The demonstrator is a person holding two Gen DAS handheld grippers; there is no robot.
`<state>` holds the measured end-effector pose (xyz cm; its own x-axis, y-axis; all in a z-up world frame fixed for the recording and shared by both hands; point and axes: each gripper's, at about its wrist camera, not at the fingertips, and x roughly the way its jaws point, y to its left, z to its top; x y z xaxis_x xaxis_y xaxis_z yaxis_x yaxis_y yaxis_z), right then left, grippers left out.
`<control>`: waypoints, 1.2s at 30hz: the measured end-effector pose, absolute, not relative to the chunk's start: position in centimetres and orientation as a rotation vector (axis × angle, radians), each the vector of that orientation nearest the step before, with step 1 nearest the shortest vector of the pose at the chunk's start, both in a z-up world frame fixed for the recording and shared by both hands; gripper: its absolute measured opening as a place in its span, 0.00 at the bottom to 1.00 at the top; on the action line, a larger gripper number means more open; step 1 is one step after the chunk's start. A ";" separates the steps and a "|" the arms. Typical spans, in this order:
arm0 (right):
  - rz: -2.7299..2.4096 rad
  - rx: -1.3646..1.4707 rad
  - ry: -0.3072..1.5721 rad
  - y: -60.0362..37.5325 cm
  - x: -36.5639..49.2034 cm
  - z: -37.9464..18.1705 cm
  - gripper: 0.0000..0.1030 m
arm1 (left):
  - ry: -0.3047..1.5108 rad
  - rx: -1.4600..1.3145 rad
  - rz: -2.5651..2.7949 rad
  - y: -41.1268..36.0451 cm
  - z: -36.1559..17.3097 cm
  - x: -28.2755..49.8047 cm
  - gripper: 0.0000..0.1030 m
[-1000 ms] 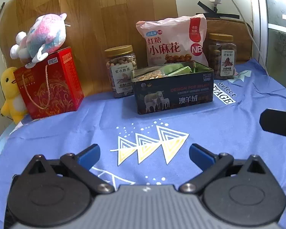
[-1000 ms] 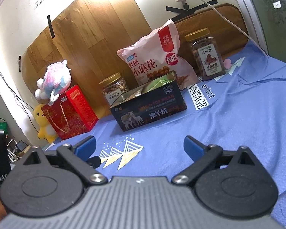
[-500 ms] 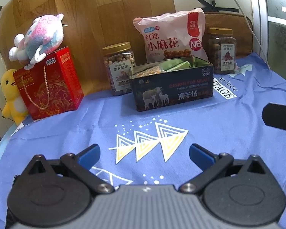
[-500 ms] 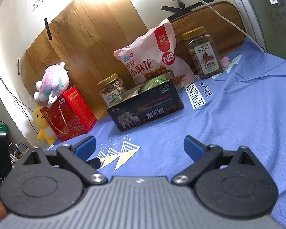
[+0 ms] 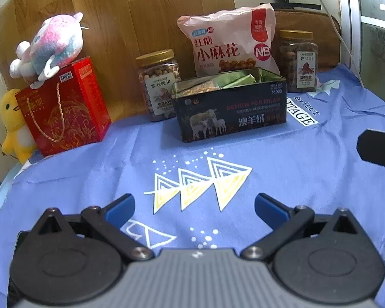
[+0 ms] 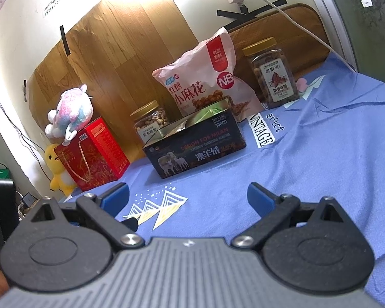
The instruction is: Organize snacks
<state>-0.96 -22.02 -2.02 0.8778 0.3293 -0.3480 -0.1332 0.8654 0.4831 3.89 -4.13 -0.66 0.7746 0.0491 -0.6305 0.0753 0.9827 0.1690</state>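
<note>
- Grippers: my left gripper point(image 5: 194, 205) has its jaws spread wide, nothing between them; my right gripper point(image 6: 188, 197) is the same, released and empty.
- Both hover low over the blue cloth point(image 5: 308, 159), well in front of the tin point(image 5: 231, 107).
- Landmark is that dark tin with the sheep print, lid off, standing on the cloth.
- Inside the tin: green packets point(image 5: 237, 79) toward its right half, a brownish snack pack point(image 5: 200, 87) toward its left. Can't read any labels on them.
- Behind the tin, leaning against the wood panel: pink snack bag point(image 5: 231, 46), upright.
- Behind-left of the tin, just beside its corner: nut jar point(image 5: 159, 82) with a gold lid.
- Behind-right of the tin: second jar point(image 5: 299, 61), darker contents, gold lid, apart from the tin.
- Far left of the tin: red gift box point(image 5: 64, 107) with a rope handle, plush toy point(image 5: 51, 48) sitting on top, yellow duck plush point(image 5: 12, 125) tucked against its left side.
- In front of the tin: triangle print point(image 5: 200, 182) on the cloth, between the tin and my left fingers point(image 5: 119, 209).
- Right of the tin, at the edge of the left view: black piece of my other gripper.
</note>
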 end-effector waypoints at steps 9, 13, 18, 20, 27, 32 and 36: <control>0.250 0.466 0.438 -22.1 -1.0 -2.1 0.97 | 0.725 0.162 -0.055 -4.3 -0.9 3.9 1.00; 0.246 0.467 0.440 -22.0 -1.0 -2.2 0.97 | 0.739 0.159 -0.053 -4.3 -1.0 3.9 1.00; 0.246 0.466 0.444 -21.9 -1.1 -2.2 0.97 | 0.759 0.168 -0.042 -4.3 -1.3 4.2 1.00; 0.245 0.467 0.443 -21.9 -1.1 -2.2 0.97 | 0.757 0.172 -0.040 -4.3 -1.3 4.2 1.00; 0.245 0.467 0.444 -21.9 -1.0 -2.3 0.97 | 0.757 0.180 -0.037 -4.4 -1.4 4.2 1.00; 0.245 0.466 0.443 -21.9 -1.1 -2.3 0.97 | 0.755 0.181 -0.040 -4.3 -1.4 4.3 1.00; 0.244 0.466 0.444 -21.9 -1.0 -2.2 0.97 | 0.752 0.182 -0.039 -4.3 -1.4 4.3 1.00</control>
